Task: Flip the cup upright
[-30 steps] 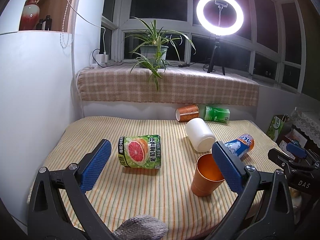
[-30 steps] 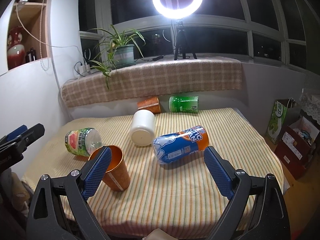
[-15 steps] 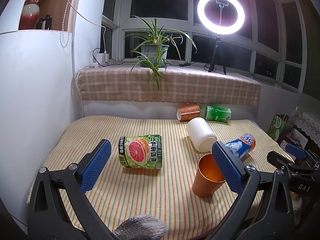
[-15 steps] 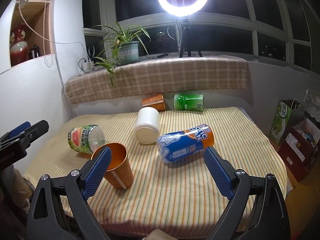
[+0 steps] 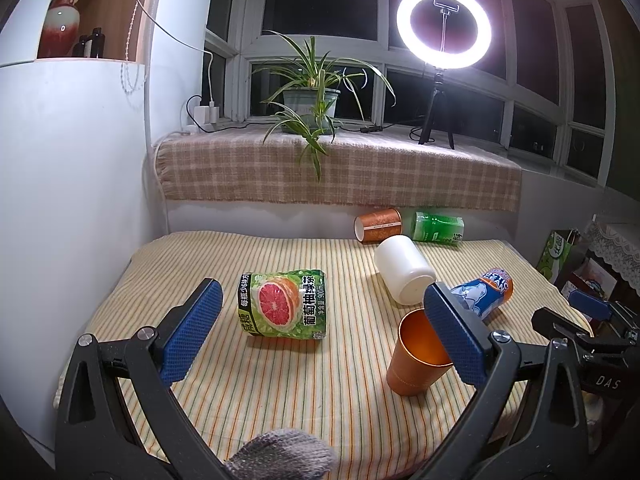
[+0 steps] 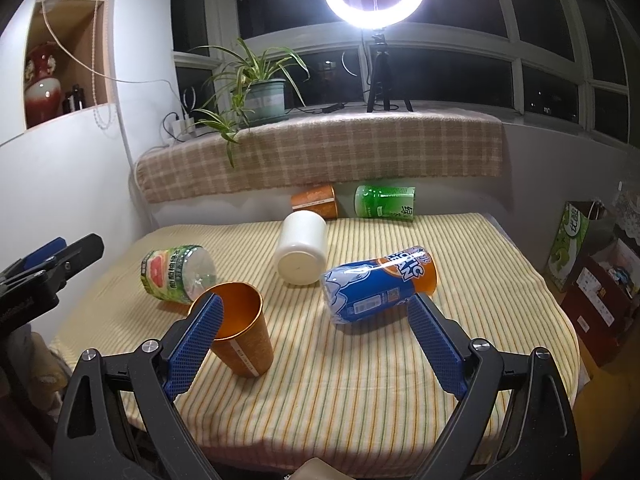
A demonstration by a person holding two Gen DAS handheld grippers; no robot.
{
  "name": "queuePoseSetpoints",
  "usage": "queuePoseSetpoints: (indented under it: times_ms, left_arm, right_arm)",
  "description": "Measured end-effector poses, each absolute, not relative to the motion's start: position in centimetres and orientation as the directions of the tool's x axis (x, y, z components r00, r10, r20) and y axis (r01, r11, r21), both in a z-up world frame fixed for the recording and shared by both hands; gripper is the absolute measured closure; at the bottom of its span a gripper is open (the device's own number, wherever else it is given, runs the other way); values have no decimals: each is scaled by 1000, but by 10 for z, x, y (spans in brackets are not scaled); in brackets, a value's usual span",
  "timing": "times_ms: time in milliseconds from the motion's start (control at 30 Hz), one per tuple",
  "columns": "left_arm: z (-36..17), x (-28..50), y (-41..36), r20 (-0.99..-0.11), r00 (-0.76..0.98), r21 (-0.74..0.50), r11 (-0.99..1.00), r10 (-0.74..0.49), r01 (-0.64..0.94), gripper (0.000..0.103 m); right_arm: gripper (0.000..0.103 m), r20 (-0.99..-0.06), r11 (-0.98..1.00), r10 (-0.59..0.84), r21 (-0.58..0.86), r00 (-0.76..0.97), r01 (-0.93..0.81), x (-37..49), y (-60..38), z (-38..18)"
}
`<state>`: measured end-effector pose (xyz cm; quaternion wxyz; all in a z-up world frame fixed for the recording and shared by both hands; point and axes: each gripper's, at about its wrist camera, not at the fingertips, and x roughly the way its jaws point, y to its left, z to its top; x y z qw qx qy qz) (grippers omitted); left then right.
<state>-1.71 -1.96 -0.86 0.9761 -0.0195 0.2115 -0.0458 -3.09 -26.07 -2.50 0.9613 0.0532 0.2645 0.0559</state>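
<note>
Right wrist view: right tongs, spread and empty, have the orange cup standing mouth-up just past their left pad, nearer than to the left tongs, also spread.

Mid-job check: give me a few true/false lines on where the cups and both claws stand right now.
1. The orange cup nearest the claws stands mouth up. True.
2. The white cup is upright. False: it lies on its side.
3. The right claw is clamped on the blue bottle. False: it is open and holds nothing.
4. The left claw is open. True.
5. A second orange cup lies beside the green bottle at the far edge. True.
</note>
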Motion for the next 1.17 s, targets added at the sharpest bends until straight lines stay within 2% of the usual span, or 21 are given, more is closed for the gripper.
queuePoseSetpoints:
  times_ms: [1167]
  left_arm:
    - [-12,-13,-18,-408,909,-48,996,-83,69,1]
  right_arm:
    - [10,-517,987,147,131,844,-91,-27,-259,-28]
